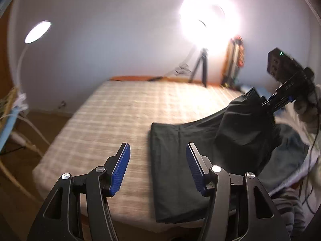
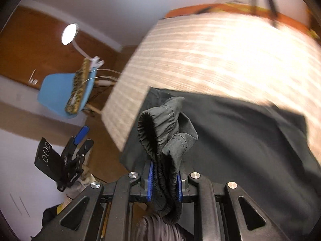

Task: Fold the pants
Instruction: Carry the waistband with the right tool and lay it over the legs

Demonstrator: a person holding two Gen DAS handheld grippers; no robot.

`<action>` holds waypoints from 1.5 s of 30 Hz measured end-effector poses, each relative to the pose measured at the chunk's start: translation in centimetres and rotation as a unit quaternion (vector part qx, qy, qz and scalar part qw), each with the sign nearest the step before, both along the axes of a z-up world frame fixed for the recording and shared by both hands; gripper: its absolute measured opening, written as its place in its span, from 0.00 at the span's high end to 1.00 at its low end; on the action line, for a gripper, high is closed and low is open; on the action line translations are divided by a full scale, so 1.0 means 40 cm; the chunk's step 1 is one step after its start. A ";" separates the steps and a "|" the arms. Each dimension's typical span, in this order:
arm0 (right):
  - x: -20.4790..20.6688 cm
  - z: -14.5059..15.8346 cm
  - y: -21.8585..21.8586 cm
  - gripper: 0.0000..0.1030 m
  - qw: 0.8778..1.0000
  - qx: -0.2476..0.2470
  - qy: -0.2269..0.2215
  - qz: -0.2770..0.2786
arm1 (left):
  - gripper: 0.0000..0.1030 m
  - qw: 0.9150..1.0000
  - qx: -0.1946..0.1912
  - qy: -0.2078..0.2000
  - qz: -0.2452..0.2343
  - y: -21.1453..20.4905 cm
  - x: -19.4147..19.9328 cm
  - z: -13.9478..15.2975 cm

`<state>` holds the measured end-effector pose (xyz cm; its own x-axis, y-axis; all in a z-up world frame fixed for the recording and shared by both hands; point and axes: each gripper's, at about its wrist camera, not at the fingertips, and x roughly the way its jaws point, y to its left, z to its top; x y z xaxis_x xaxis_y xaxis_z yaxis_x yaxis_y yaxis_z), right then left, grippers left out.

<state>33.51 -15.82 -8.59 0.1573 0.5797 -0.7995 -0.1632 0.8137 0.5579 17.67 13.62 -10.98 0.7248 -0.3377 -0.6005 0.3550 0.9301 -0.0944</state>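
Right tool (image 2: pixel 164 177) on bunched elastic waistband of dark, seemingly matte pants (image 2: pixel 230 124).

Both handheld grippers share one build: black skeletal arms with triangular cut-outs, round silver screw heads at the pivots, and ribbed blue pads lining the fingers. The left gripper (image 1: pixel 158 156) shows two such pads facing each other. The right gripper (image 2: pixel 164 180) carries a black boxy camera housing with a small green light and white lettering along its side. The hand (image 1: pixel 310 104) gripping it wears a pale glove.
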 end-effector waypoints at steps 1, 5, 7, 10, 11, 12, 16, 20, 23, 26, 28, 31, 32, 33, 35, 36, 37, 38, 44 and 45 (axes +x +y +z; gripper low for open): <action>-0.015 -0.009 -0.031 0.84 1.000 0.000 0.005 -0.013 | 0.45 1.000 0.001 0.005 -0.012 -0.024 0.001 -0.007; -0.074 -0.064 -0.133 0.84 0.998 0.009 0.019 -0.059 | 0.45 0.998 -0.001 0.031 -0.058 -0.138 0.017 -0.036; -0.098 -0.100 -0.173 0.83 0.996 0.018 0.029 -0.083 | 0.45 0.996 -0.015 0.052 -0.076 -0.188 0.034 -0.060; -0.132 -0.149 -0.238 0.83 0.992 0.016 0.034 -0.117 | 0.45 0.992 -0.032 0.092 -0.076 -0.242 0.056 -0.100; -0.141 -0.158 -0.256 0.83 0.991 0.021 0.036 -0.127 | 0.45 0.991 -0.036 0.104 -0.074 -0.254 0.065 -0.112; -0.155 -0.167 -0.277 0.84 0.989 0.031 0.038 -0.138 | 0.45 0.990 -0.041 0.115 -0.072 -0.263 0.073 -0.126; -0.202 -0.151 -0.323 0.83 0.987 0.028 0.022 -0.156 | 0.45 0.990 -0.039 0.120 -0.062 -0.282 0.065 -0.132; -0.243 -0.116 -0.390 0.84 0.985 0.020 0.006 -0.170 | 0.45 0.992 -0.030 0.112 -0.058 -0.297 0.052 -0.118; -0.264 -0.096 -0.432 0.84 0.984 0.011 -0.002 -0.178 | 0.45 0.992 -0.026 0.109 -0.064 -0.316 0.047 -0.109; -0.289 -0.085 -0.481 0.83 0.982 -0.001 -0.004 -0.187 | 0.45 0.992 -0.015 0.103 -0.073 -0.346 0.040 -0.103; -0.308 -0.079 -0.518 0.84 0.981 -0.009 -0.004 -0.196 | 0.45 0.992 -0.005 0.100 -0.083 -0.373 0.036 -0.101; -0.324 -0.082 -0.574 0.84 0.979 -0.022 -0.004 -0.203 | 0.45 0.990 0.009 0.099 -0.096 -0.418 0.037 -0.104; -0.334 -0.083 -0.595 0.83 0.978 -0.028 -0.002 -0.206 | 0.45 0.990 0.012 0.099 -0.101 -0.433 0.038 -0.106; -0.343 -0.084 -0.614 0.84 0.977 -0.035 0.000 -0.209 | 0.45 0.989 0.016 0.099 -0.106 -0.449 0.039 -0.109; -0.360 -0.090 -0.653 0.83 0.976 -0.040 0.006 -0.215 | 0.45 0.988 0.022 0.102 -0.115 -0.477 0.039 -0.117; -0.368 -0.093 -0.670 0.83 0.975 -0.045 0.008 -0.218 | 0.45 0.987 0.026 0.103 -0.120 -0.492 0.040 -0.122; -0.375 -0.098 -0.686 0.83 0.974 -0.056 0.011 -0.219 | 0.45 0.986 0.033 0.103 -0.124 -0.507 0.039 -0.127; -0.381 -0.098 -0.699 0.83 0.974 -0.064 0.012 -0.218 | 0.45 0.985 0.038 0.103 -0.129 -0.520 0.038 -0.132; -0.401 -0.108 -0.777 0.84 0.968 -0.081 0.011 -0.236 | 0.45 0.982 0.054 0.112 -0.140 -0.568 0.035 -0.156; -0.404 -0.109 -0.784 0.84 0.968 -0.086 0.012 -0.236 | 0.45 0.982 0.056 0.110 -0.141 -0.571 0.034 -0.156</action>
<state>17.36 -47.19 -12.96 0.3511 0.3057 -0.8850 0.2605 0.8760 0.4059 19.04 -9.22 -17.23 0.4603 -0.4285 -0.7775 0.5818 0.8071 -0.1003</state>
